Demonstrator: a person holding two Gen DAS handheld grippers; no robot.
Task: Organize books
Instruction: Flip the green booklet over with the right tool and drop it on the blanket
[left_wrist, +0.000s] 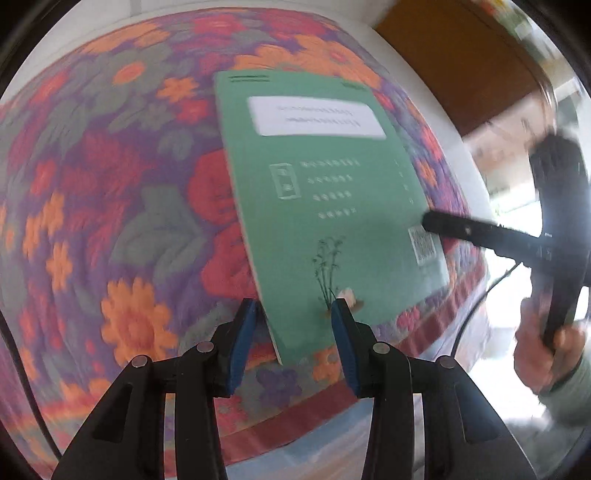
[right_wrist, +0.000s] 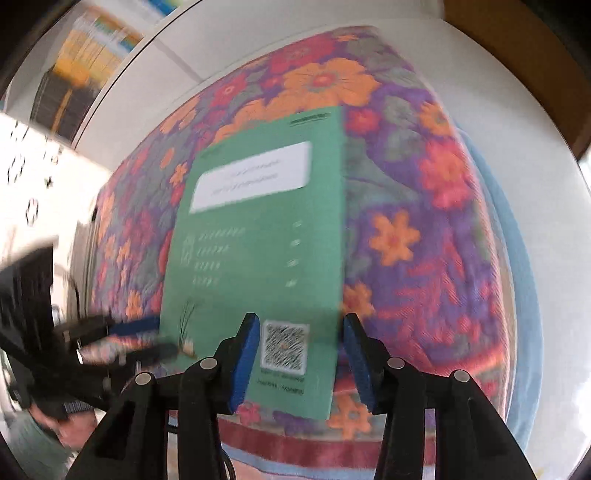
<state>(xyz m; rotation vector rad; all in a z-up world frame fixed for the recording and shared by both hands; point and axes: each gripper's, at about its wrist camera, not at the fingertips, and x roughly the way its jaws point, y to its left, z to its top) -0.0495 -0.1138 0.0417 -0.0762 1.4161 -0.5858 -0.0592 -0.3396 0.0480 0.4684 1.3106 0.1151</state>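
Note:
A green book (left_wrist: 325, 206) with a white label and a QR code lies flat on a floral blanket (left_wrist: 129, 184). My left gripper (left_wrist: 295, 310) hovers over the book's near left corner, its blue pads apart and pressing on nothing. A finger of the right gripper (left_wrist: 461, 230) reaches in over the QR code. In the right wrist view the green book (right_wrist: 266, 229) fills the middle. My right gripper (right_wrist: 301, 325) stands open over its near right corner, around the QR code. The left gripper (right_wrist: 166, 336) shows blurred at the book's near left corner, its jaws apart.
The blanket (right_wrist: 424, 221) covers a raised surface with a red border along its near edge. A person's hand (left_wrist: 546, 354) holds the right gripper's handle. A brown wooden panel (left_wrist: 461, 55) stands behind. Shelved books (right_wrist: 85, 55) show at the upper left. A black cable (left_wrist: 476, 306) hangs nearby.

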